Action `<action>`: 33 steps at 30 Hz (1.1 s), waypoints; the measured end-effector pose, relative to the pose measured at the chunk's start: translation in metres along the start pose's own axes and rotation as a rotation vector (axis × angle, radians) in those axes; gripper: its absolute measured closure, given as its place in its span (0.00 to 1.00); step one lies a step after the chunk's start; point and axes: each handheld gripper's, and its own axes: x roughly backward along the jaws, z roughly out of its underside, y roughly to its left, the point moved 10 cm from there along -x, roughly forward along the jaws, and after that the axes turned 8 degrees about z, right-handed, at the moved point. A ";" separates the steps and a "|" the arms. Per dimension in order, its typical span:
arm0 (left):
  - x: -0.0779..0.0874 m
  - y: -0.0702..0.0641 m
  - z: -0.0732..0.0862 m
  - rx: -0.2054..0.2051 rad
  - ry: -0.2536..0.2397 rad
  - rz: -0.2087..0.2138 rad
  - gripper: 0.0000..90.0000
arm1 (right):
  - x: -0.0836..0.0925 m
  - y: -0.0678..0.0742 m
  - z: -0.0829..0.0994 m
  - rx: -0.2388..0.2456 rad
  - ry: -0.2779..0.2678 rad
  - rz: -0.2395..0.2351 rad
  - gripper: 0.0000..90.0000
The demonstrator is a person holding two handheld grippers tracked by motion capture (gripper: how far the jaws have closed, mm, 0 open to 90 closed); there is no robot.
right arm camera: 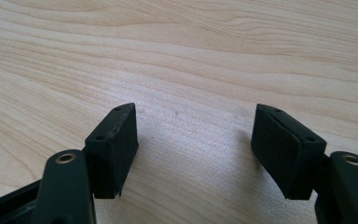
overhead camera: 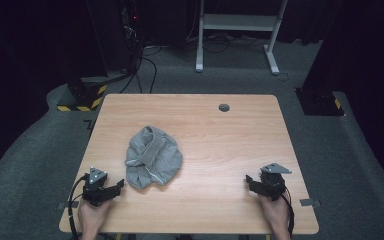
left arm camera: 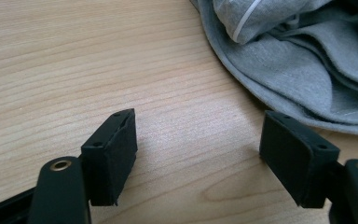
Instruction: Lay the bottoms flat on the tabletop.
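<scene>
Cloth (overhead camera: pixel 153 157): a grey garment, crumpled in a loose heap on the table (overhead camera: pixel 230 135), left of the table's middle and nearer its front edge; a white cord or trim runs along one fold.
Why it lies so: bunched and unsorted, it looks like work not yet begun, probably to be spread or folded.
Left gripper (overhead camera: pixel 114 189): just beside the cloth's front-left hem, jaws spread wide, holding nothing; in the left gripper view the hem sits just past the right jaw, not touching it.
Why held so: aimed at the cloth, apparently ready to take the near hem.
Right gripper (overhead camera: pixel 250 182): well to the right of the cloth, jaws spread wide over bare wood, empty.
Why held so: likely waiting its turn.
</scene>
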 end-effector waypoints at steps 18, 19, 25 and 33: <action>-0.006 -0.005 -0.001 -0.007 0.023 -0.012 0.18 | 0.000 0.000 0.000 0.000 0.001 -0.001 0.34; -0.006 -0.005 -0.001 -0.008 0.023 -0.012 0.18 | 0.000 0.000 0.000 -0.001 0.002 -0.001 0.34; -0.004 -0.006 -0.001 -0.006 0.014 0.005 0.23 | 0.000 0.000 0.000 0.000 0.002 -0.002 0.34; -0.003 -0.010 -0.004 0.014 -0.003 0.028 0.21 | 0.000 0.000 0.000 0.000 0.002 -0.003 0.34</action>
